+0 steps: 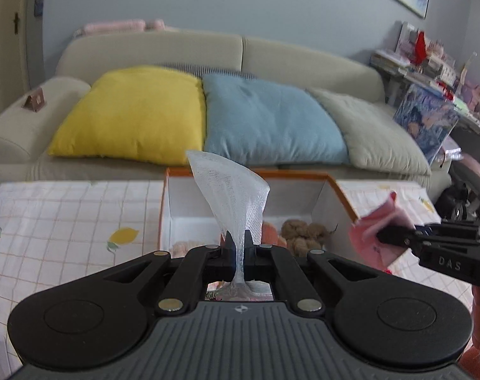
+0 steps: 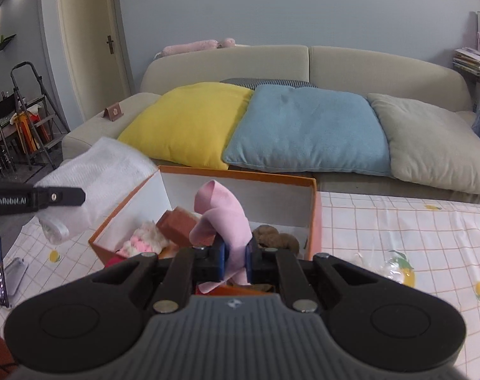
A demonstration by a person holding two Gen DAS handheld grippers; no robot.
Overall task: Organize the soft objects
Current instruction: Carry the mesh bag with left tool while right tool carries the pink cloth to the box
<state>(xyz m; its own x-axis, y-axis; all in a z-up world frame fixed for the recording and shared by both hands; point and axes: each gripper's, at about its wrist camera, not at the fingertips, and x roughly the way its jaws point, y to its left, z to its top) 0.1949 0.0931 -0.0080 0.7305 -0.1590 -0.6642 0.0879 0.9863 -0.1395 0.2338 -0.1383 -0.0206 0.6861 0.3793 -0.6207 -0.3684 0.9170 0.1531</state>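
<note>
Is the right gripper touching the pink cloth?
Touching. In the right wrist view, the right gripper has its fingers closed on the pink cloth, which stands up between them.

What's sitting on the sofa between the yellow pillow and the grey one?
A blue pillow lies between the yellow pillow and the grey pillow, touching both; the right wrist view shows it clearly.

The left claw (image 1: 240, 247) pinches a strip of white mesh fabric (image 1: 232, 190), which fans upward above an open orange-edged box (image 1: 303, 175) on a bench (image 1: 65, 215) covered in a lemon-print cloth. At right, the right claw (image 1: 382, 237) grips a pink cloth (image 1: 376, 221). Brown plush items (image 1: 303, 232) lie inside the box. Behind, yellow (image 1: 135, 114), blue (image 1: 268, 120) and grey cushions (image 1: 376, 129) line a beige sofa (image 1: 303, 53).
</note>
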